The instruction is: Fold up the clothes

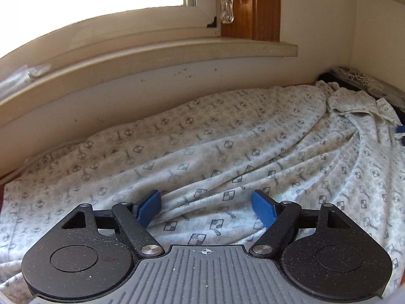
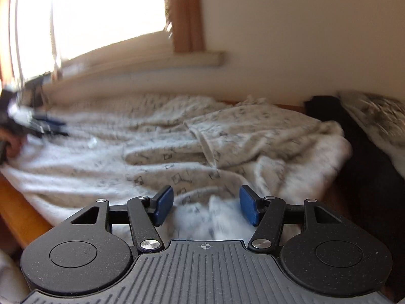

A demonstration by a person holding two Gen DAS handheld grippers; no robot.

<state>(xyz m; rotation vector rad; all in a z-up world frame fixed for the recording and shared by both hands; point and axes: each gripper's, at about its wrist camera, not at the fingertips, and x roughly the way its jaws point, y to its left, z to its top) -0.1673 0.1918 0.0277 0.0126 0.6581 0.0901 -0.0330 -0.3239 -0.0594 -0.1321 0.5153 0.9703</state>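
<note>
The left gripper (image 1: 206,209) hangs low over a patterned white garment (image 1: 202,139) spread across the bed, its blue fingers (image 1: 149,206) released and wide, a ridge of wrinkled cloth lying between them untouched. Ahead of them runs the windowsill (image 1: 152,53). The right gripper (image 2: 205,205) has its fingers parted too, cloth bunched between them, though blur hides whether they touch it.
</note>
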